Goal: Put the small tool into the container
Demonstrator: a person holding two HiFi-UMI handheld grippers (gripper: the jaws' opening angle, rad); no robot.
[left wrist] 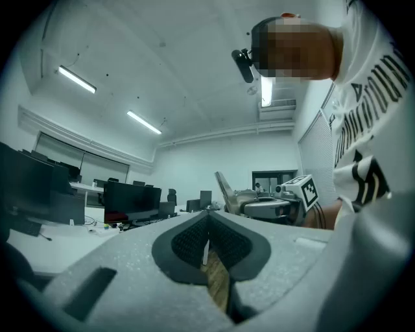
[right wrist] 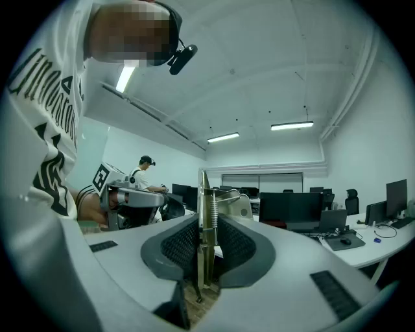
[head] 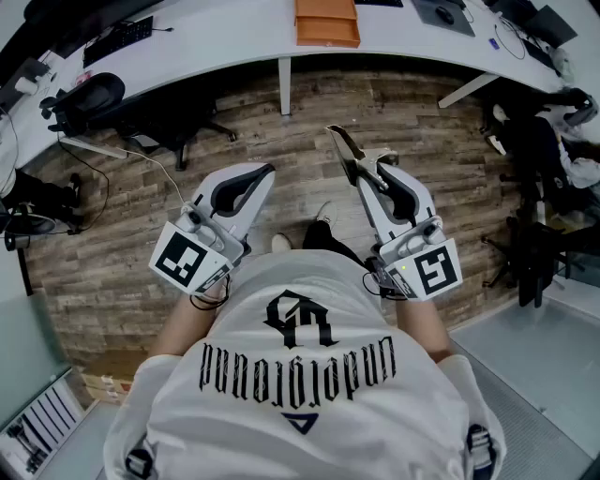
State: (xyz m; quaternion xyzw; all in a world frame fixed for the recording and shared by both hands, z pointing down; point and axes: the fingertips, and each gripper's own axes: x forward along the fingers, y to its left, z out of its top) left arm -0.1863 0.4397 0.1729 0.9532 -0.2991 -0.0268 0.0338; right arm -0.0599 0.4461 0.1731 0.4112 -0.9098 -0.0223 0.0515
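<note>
A small metal tool with a spring (right wrist: 206, 220) stands upright between the pads of my right gripper (right wrist: 206, 243), which is shut on it. In the head view the tool (head: 345, 150) sticks out beyond the right gripper (head: 367, 176), held level above the wood floor. My left gripper (head: 264, 173) is beside it at the left, level, with its pads (left wrist: 194, 241) together and nothing between them. Two stacked orange trays (head: 326, 23) sit on the white desk (head: 234, 37) ahead, well apart from both grippers. The left gripper view also shows the right gripper (left wrist: 262, 206).
The curved white desk carries a keyboard (head: 117, 39) and a mouse pad (head: 443, 15). Black office chairs (head: 89, 101) stand at the left and another (head: 539, 141) at the right. A desk leg (head: 284, 86) is straight ahead. Monitors (right wrist: 290, 207) line other desks.
</note>
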